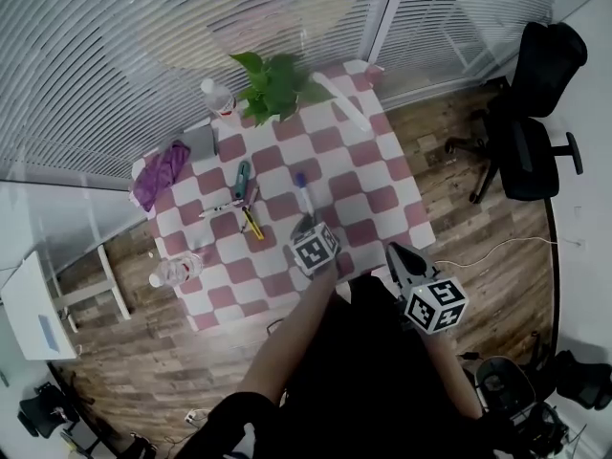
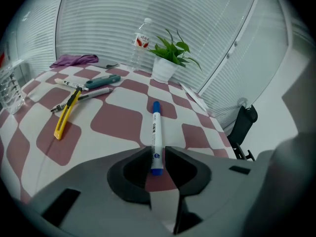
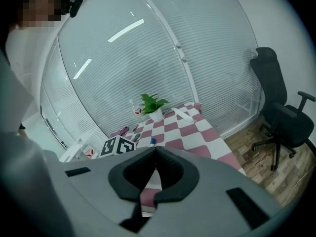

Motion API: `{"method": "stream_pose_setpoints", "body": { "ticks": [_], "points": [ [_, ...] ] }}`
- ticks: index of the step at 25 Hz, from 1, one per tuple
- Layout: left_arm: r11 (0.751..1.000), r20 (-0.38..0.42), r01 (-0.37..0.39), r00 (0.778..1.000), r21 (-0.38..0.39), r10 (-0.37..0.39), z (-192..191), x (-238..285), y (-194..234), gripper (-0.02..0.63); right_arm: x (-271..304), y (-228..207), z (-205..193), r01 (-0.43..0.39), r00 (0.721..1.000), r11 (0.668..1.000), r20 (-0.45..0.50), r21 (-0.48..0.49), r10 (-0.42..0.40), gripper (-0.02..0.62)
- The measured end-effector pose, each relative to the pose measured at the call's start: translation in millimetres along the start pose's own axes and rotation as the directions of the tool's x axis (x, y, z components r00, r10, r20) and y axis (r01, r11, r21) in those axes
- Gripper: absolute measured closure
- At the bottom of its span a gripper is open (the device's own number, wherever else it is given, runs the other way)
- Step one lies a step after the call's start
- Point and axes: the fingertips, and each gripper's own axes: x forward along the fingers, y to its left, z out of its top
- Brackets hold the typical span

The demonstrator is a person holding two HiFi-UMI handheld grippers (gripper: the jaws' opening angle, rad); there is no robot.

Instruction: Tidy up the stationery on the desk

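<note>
A blue-capped white marker (image 1: 302,191) (image 2: 156,132) lies flat on the red-and-white checked table (image 1: 382,199). My left gripper (image 1: 306,220) (image 2: 157,149) is low over the marker's near end. Its jaws stand a little apart on either side of that end, and a thin gap shows on the right side. Further left lie a yellow utility knife (image 2: 64,120) (image 1: 252,224), a teal cutter (image 2: 101,81) (image 1: 241,180), a grey pen (image 2: 94,94) and a white marker (image 2: 69,84). My right gripper (image 1: 394,251) (image 3: 155,148) hangs off the table's near right edge, tips together, empty.
A potted plant (image 1: 273,84) (image 2: 168,58) and a water bottle (image 1: 218,98) (image 2: 140,48) stand at the table's far side, with a purple cloth (image 1: 163,170) at the far left. A clear plastic bottle (image 1: 177,268) lies at the near left. An office chair (image 1: 531,113) stands on the floor to the right.
</note>
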Motion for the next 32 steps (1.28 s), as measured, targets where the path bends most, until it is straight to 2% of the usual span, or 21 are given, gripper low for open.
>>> {"method": "stream_pose_setpoints", "body": {
  "ticks": [1, 3, 11, 16, 21, 25, 28, 32],
  "points": [
    [1.0, 0.002, 0.012, 1.0, 0.008, -0.012, 0.3, 0.1, -2.6, 0.508, 0.5, 0.1, 0.1, -0.002, 1.0, 1.0, -0.003, -0.003, 0.002, 0.574],
    [0.999, -0.001, 0.027, 1.0, 0.019, -0.027, -1.3, 2.0, -6.6, 0.457, 1.7, 0.6, 0.2, -0.005, 1.0, 1.0, -0.007, -0.005, 0.005, 0.575],
    [0.998, -0.014, 0.055, 0.998, 0.021, -0.055, 5.1, -4.6, -9.2, 0.413, 6.0, 8.4, 4.3, -0.012, 1.0, 1.0, 0.005, -0.016, 0.013, 0.575],
    [0.997, 0.036, 0.06, 0.997, 0.057, -0.063, 23.2, -17.5, 0.8, 0.399, 10.3, 21.5, 13.1, -0.024, 0.999, 0.999, 0.025, -0.028, 0.025, 0.575],
    [0.993, 0.113, -0.022, 0.994, 0.113, 0.009, 51.3, -32.6, 39.5, 0.397, 19.6, 38.1, 12.7, -0.04, 0.999, 0.999, 0.027, -0.036, 0.041, 0.574],
    [0.99, 0.155, -0.113, 0.983, 0.09, 0.098, 65.3, -44.0, 83.2, 0.397, 27.7, 52.6, 4.6, -0.054, 0.998, 0.998, 0.016, -0.039, 0.055, 0.574],
    [0.981, 0.157, -0.175, 0.974, 0.08, 0.161, 64.3, -48.3, 111.7, 0.397, 31.2, 58.7, -0.6, -0.055, 0.998, 0.998, 0.012, -0.037, 0.055, 0.574],
    [0.972, 0.12, -0.224, 0.969, 0.076, 0.214, 55.8, -47.9, 134.3, 0.402, 33.0, 62.1, -1.8, -0.048, 0.999, 0.998, 0.013, -0.03, 0.048, 0.575]
  ]
}}
